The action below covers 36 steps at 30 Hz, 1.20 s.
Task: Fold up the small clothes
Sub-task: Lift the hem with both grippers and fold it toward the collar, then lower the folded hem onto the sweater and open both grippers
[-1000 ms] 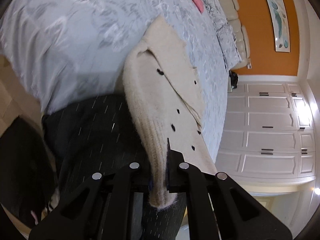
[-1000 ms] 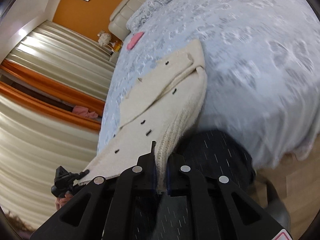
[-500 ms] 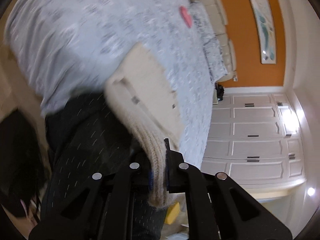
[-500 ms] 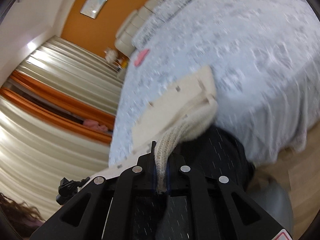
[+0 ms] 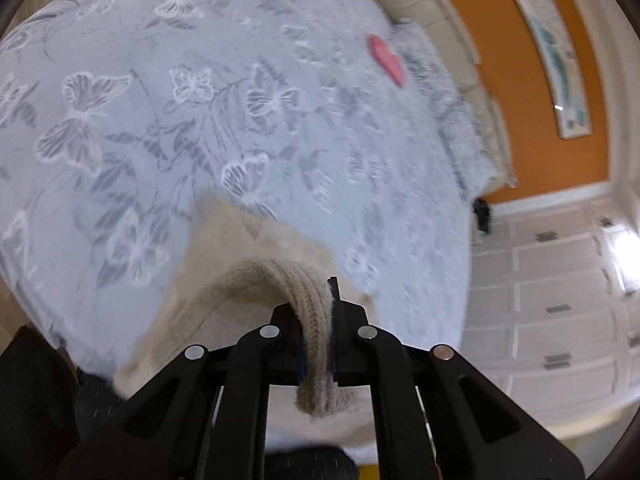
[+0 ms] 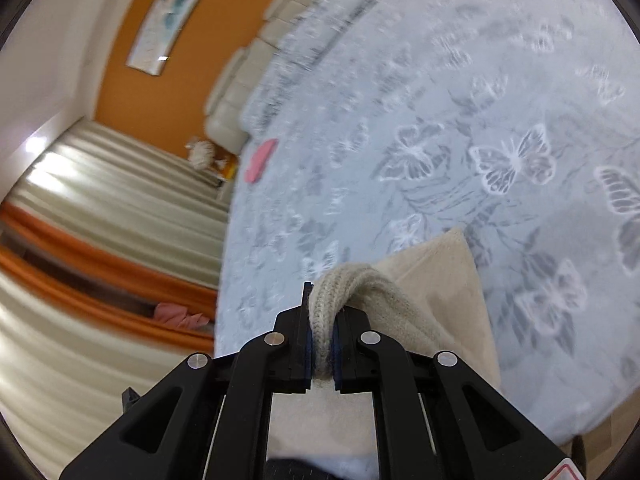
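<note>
A cream knitted cardigan lies at the near edge of a bed with a pale blue butterfly-print cover. My left gripper is shut on its ribbed hem, which bunches between the fingers and hangs below them. My right gripper is shut on another part of the same ribbed hem; the cardigan spreads to its right over the cover. Most of the garment is hidden under the grippers.
A pink item lies on the far part of the bed near the pillows; it also shows in the right wrist view. Orange wall, white wardrobes, and striped curtains surround the bed. My dark trousers are at the bed edge.
Both grippers have swung up and forward over the bed, carrying the hem with them. The cardigan, earlier stretched out long with its buttons showing, now looks short and bunched under the grippers.
</note>
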Each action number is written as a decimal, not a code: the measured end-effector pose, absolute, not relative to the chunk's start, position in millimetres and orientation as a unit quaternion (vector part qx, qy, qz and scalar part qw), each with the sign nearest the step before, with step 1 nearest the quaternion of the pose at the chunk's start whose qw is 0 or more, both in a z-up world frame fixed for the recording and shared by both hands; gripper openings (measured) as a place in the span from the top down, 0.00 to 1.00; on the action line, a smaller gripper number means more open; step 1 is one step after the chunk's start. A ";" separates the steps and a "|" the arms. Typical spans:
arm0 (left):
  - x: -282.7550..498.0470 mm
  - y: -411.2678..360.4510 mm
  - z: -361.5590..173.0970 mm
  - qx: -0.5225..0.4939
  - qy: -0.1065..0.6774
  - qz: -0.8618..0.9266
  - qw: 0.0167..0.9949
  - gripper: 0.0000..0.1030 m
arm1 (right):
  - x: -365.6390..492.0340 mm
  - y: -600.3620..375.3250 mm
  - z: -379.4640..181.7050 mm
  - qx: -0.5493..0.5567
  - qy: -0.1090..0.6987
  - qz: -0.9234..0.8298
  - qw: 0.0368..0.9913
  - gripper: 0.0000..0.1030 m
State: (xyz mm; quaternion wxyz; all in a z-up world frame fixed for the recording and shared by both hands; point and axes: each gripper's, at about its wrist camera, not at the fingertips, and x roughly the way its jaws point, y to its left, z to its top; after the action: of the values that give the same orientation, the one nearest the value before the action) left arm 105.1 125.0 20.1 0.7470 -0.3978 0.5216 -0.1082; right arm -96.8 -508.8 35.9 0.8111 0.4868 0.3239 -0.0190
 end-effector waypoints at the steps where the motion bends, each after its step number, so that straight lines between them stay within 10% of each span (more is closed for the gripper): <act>1: 113.9 121.5 10.8 -0.394 0.527 -0.100 0.746 0.94 | -87.1 -511.0 24.9 0.490 0.330 -0.025 0.806 0.94; 18: 166.7 113.8 -98.3 -0.423 0.533 -0.068 0.730 0.80 | -32.2 -526.9 -53.8 0.472 0.373 -0.068 0.796 0.85; 19: 161.3 121.6 -90.9 -0.431 0.518 -0.074 0.735 0.75 | -35.8 -523.5 -45.4 0.463 0.364 -0.066 0.806 0.82; 21: 148.7 134.7 -65.7 -0.414 0.470 -0.059 0.778 0.42 | -50.9 -512.5 -18.2 0.405 0.338 -0.104 0.843 0.35; 23: 130.5 147.1 -31.9 -0.375 0.414 -0.048 0.828 0.32 | -67.1 -503.8 4.0 0.348 0.305 -0.153 0.873 0.29; 29: 109.0 111.5 9.4 -0.288 0.419 -0.133 0.851 0.32 | -70.3 -463.1 1.1 0.307 0.374 -0.070 0.872 0.95; 36: 123.1 9.4 -41.1 -0.162 0.489 -0.159 0.842 0.41 | -32.1 -425.5 -34.6 0.285 0.443 -0.020 0.850 0.95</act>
State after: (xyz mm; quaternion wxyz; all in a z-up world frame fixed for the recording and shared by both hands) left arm 123.1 9.4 -41.1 0.8420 -0.1624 0.4893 -0.1589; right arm -32.1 -425.5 -34.6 0.8495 0.2851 0.4434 -0.0200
